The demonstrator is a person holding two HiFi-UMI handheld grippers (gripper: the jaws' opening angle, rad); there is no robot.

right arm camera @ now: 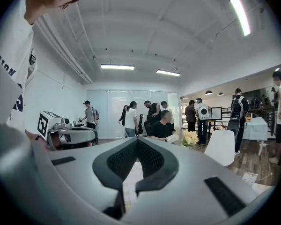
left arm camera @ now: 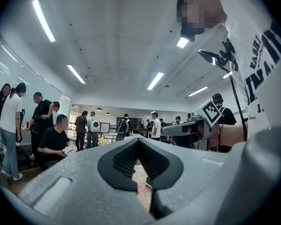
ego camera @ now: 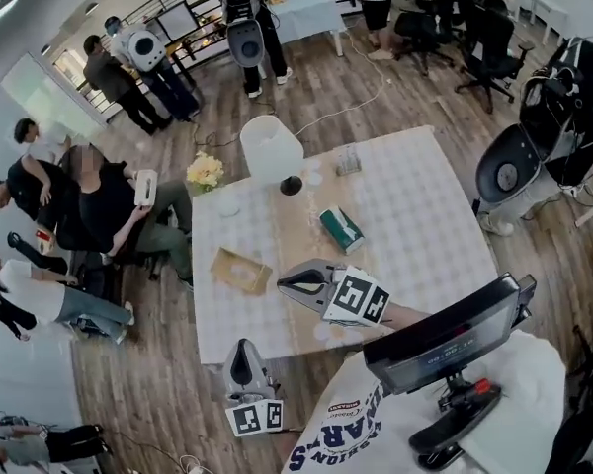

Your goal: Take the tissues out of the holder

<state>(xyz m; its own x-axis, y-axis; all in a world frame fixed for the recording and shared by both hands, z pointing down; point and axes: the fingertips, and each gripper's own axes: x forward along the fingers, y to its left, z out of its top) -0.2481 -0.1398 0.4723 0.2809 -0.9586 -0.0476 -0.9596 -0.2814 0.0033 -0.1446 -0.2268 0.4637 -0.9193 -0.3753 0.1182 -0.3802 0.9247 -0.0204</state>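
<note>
Green tissue pack (ego camera: 341, 229) lying on checked tablecloth (ego camera: 415, 215), outside tan holder (ego camera: 240, 271), which sits apart at its left. Right gripper (ego camera: 282, 282) hovering near both, fingers pressed together, empty. Left gripper (ego camera: 242, 346) at near table edge, fingers likewise together, empty.

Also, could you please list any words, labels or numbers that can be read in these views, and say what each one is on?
"FASHION": small print on the person's white shirt, seen upside down in the head view.
"ARS": large letters on the same shirt; the rest is cut off.
Left gripper and right gripper: their cubes bear only square markers, no words.
Green packet on the table: print too small to read.
</note>
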